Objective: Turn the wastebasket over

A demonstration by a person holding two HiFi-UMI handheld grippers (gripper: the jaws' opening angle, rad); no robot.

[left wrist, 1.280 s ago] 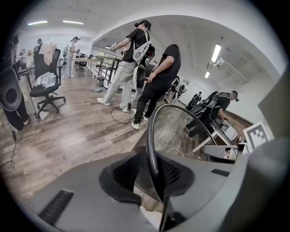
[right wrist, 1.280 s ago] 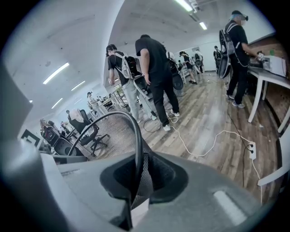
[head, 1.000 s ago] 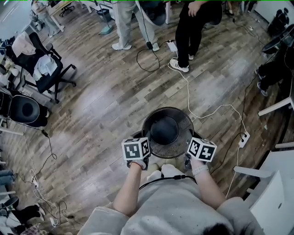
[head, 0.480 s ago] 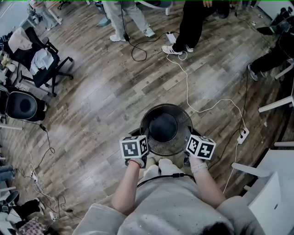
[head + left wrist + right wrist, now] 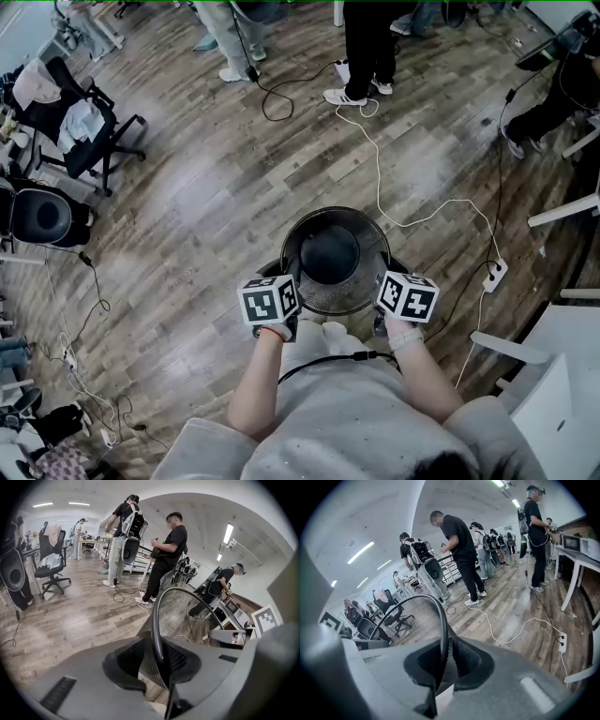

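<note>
Right, both grips are on; my left gripper (image 5: 157, 670) is clamped on the near-left arc of the rim and my right gripper (image 5: 439, 670) on the near-right arc; each side has the rim wire and a strip of mesh pinched between nearly closed jaws.

The thing in question is the round black wire-mesh wastebasket (image 5: 349, 296); it sits straight ahead of me, just beyond both sets of jaws, over the grey-brown wood plank floor (image 5: 187, 216); from the head view I can't tell whether its base touches the floor.

Its axis is upright, mouth up, with the dark solid bottom visible down the inside; neither hand is nearer, since the two grips mirror each other across the rim.

Key relation: the line between my two grips runs across the near side of the mouth; I judge the flip has to roll about that line, with the far edge going over and away from me.

Looks: empty; thick smooth rim hoop; fine see-through mesh wall that seems to narrow toward the bottom; probably light.
</note>
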